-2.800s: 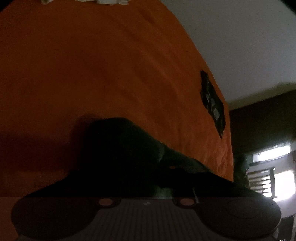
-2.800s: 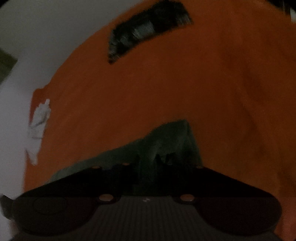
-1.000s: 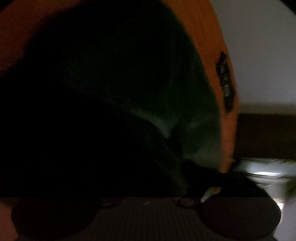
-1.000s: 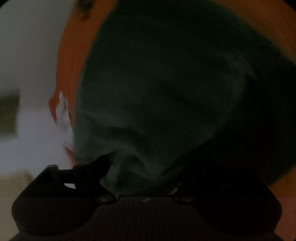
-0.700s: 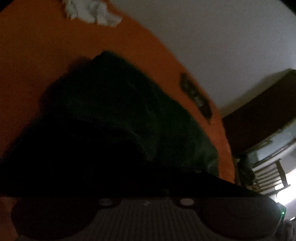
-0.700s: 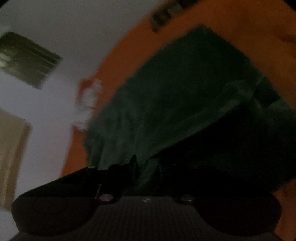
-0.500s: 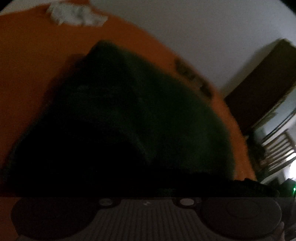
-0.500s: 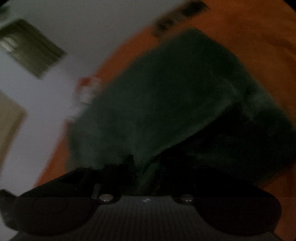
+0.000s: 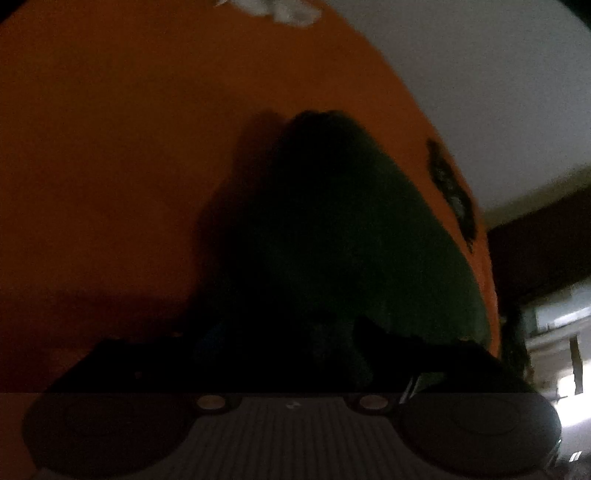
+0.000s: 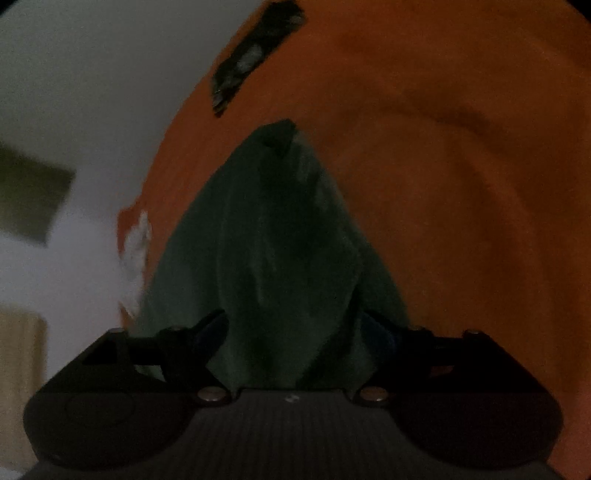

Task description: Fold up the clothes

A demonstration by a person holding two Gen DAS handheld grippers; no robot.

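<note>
Two hand-held grippers over one dark green garment [image 10: 280, 266], bunched on the orange bedsheet [image 10: 461, 184]. Right hand-held gripper [image 10: 291, 332] spread wide, fingers either side of the cloth, not pinching. Left hand-held gripper [image 9: 295, 354] lost in shadow against the same garment [image 9: 388, 251]; cannot tell whether spread or clamped. Beyond, a dark patterned cloth [image 10: 255, 55] and a white cloth [image 9: 273, 7] near the bed's edge.

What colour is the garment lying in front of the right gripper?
Dark green garment, clearest in the right wrist view.
</note>
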